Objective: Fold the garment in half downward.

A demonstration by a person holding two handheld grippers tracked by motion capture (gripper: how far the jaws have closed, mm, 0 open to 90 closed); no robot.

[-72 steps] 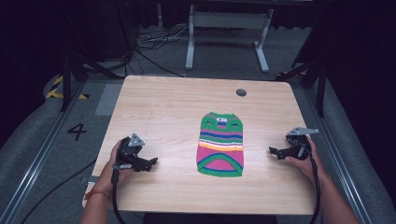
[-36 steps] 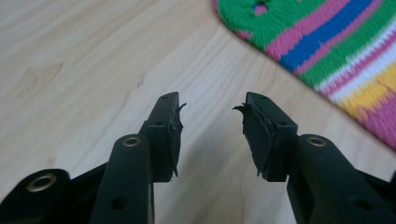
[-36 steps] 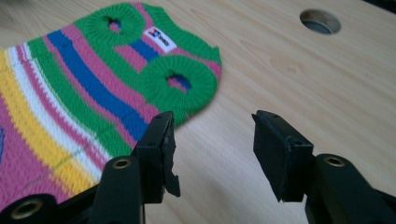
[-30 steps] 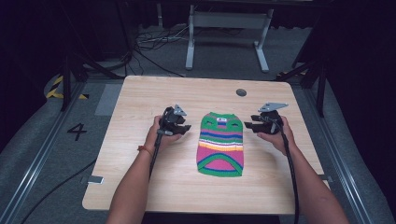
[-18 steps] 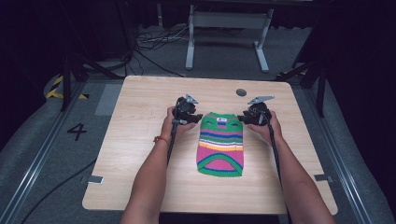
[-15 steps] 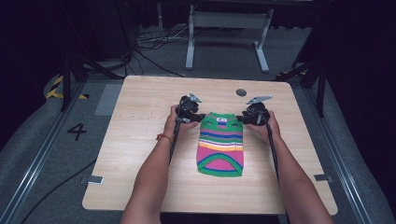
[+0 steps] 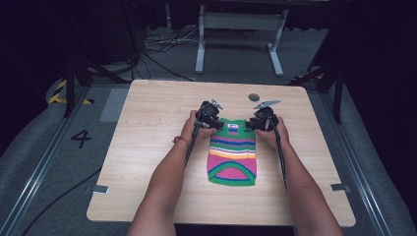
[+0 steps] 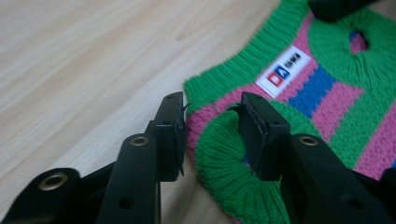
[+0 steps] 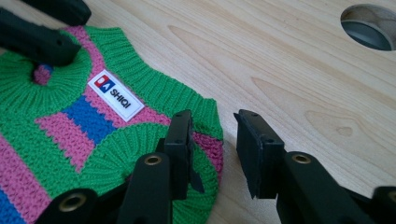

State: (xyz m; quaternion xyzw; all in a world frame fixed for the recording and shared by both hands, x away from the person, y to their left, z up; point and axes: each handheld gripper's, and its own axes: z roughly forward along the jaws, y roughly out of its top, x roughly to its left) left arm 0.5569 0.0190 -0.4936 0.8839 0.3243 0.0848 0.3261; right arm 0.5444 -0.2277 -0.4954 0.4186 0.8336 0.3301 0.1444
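Left to right.

Left gripper (image 7: 212, 119) is at the far left corner of the small striped knit sweater (image 7: 233, 153), which lies flat near the middle of the table (image 7: 147, 147). In the left gripper view its jaws have just been closing and now straddle the green ribbed armhole edge (image 8: 212, 140); a gap is visible on both sides, so the pads aren't pressing yet. Jaws parted, nothing gripped.

White woven label (image 9: 115, 94) sits just below the neck opening: red and blue squares, then "SHIQI" in dark letters. Blurred in the left gripper view, crisp in the right one. The floor (image 7: 29, 162) left of the table has a painted "4" (image 7: 81, 138).

Right gripper (image 7: 262, 121) mirrors it at the far right corner. Its jaws have also been closing; one is over the knit at the corner, the other over bare wood, with the sweater's edge between them. Not clamped either.

Step, as I read it: approach done, pinch about to happen at both shoulders. Next move calls for finishing both closures on the ribbing, catching the whole fabric thickness, then lifting evenly so the sweater doesn't skew. Round hole (image 9: 371, 25) in the tabletop is beyond the right gripper, clear of the work.
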